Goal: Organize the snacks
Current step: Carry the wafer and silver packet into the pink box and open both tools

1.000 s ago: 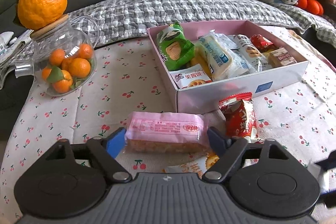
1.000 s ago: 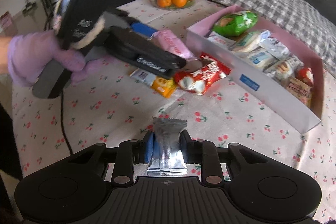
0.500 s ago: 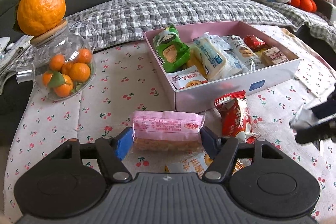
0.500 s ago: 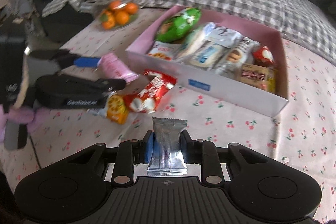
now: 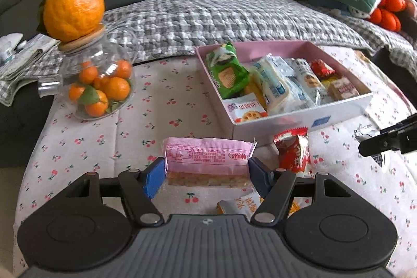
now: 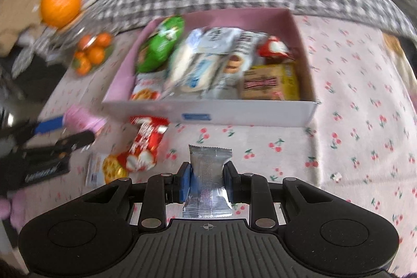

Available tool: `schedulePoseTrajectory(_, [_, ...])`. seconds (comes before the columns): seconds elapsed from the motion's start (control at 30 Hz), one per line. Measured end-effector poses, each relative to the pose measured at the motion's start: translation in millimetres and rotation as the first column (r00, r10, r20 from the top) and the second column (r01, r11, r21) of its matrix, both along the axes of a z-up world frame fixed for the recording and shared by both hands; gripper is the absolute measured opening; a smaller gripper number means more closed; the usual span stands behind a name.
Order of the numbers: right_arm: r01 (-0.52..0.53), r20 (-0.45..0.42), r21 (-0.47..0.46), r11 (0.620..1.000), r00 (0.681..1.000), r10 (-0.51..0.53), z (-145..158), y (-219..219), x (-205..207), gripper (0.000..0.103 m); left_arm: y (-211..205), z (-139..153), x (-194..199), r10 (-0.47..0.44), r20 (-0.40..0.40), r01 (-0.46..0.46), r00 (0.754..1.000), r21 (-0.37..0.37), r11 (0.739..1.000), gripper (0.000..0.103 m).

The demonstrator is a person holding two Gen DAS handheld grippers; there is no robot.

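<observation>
Left wrist view: the left gripper has its blue pads clamped on both ends of a pink wafer pack, held level above the cherry-print tablecloth. Just past it sits the pink snack box, already stuffed with a green chip bag leaning at its left end and white and blue packs beside it. A red snack packet lies on the cloth right in front of the box wall, and an orange cracker packet peeks out under the gripper. Off to the left is a glass jar of tangerines with a big orange on the lid.

Right wrist view, pretty blurry: the right gripper is pinched on a silver foil packet, standing upright between the fingers, near the box's front wall but not over it.
</observation>
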State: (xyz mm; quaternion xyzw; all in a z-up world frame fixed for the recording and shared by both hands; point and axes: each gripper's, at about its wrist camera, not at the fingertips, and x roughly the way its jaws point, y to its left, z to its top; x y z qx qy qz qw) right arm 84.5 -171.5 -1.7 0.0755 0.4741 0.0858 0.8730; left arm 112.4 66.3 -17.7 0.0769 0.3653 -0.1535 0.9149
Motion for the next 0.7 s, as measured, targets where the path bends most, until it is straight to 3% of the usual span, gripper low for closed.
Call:
schedulePoseTrajectory(0.4, [0.172, 0.044, 0.113, 0.978, 0.983, -0.178, 16, -26, 15, 0.025, -5, 22, 5, 0.035, 0.035, -0.032, 0.999, -0.080, 0.996, 0.065])
schedulePoseTrajectory(0.7, [0.220, 0.111, 0.191, 0.957, 0.964, -0.243, 23, -28, 30, 0.025, -38, 28, 9, 0.006, 0.056, -0.001, 0.998, -0.089, 0.996, 0.065])
